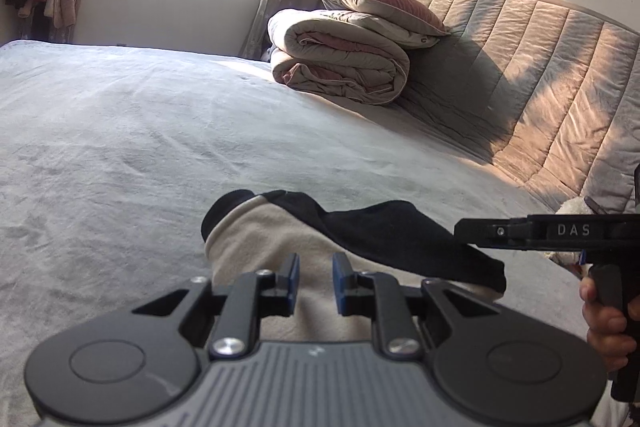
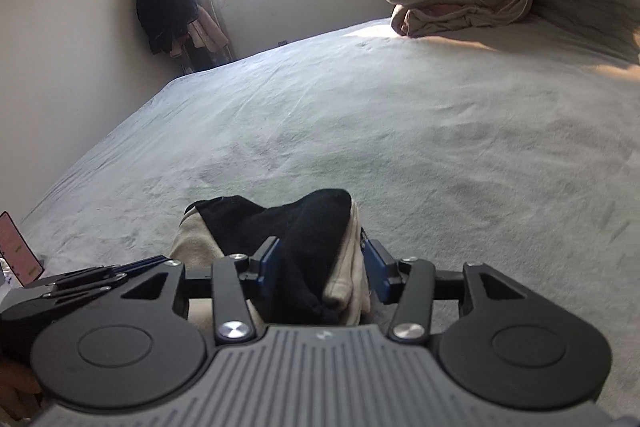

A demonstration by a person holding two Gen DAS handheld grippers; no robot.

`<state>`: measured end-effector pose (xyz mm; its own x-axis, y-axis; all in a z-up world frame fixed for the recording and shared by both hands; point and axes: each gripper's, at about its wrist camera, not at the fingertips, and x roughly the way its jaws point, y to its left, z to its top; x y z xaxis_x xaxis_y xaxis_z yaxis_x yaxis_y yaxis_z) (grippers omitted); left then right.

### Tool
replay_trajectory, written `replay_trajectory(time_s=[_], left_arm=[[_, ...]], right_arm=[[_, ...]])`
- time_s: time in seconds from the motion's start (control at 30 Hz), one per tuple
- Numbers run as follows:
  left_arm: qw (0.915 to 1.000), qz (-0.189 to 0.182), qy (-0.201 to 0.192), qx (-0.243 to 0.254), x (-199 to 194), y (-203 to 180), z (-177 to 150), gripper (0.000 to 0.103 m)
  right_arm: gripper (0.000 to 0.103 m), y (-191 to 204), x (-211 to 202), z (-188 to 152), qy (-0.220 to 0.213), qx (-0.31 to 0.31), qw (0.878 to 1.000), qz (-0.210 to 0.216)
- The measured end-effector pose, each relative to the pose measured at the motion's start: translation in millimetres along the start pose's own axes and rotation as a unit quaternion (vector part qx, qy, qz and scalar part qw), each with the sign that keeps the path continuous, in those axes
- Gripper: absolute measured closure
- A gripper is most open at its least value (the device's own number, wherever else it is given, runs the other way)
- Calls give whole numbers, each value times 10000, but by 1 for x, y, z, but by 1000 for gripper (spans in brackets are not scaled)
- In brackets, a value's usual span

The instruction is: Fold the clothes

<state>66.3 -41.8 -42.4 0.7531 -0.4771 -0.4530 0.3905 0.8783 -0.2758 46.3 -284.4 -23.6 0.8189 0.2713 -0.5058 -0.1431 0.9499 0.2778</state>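
Broadly, my fingers work over a grey bed sheet (image 2: 400, 131), with a rolled duvet (image 1: 340, 63) far ahead of them. Just ahead of and under the left fingers lies the cream-and-black garment (image 1: 276, 231), bunched and partly doubled over; I judge folding begun but unfinished, with flattening and a final fold left. My right gripper (image 2: 322, 267) clamps a gathered black-and-cream fold between its pads. My left gripper (image 1: 316, 283) stands narrowly parted above the cream cloth, gripping nothing that I can see.
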Motion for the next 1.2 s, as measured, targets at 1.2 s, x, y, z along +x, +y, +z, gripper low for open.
replay_trajectory(time_s=[1.2], left_arm=[[9970, 392, -209, 632, 39, 12, 29, 87]], right_arm=[[80, 22, 67, -12, -299, -1026, 9936, -380]])
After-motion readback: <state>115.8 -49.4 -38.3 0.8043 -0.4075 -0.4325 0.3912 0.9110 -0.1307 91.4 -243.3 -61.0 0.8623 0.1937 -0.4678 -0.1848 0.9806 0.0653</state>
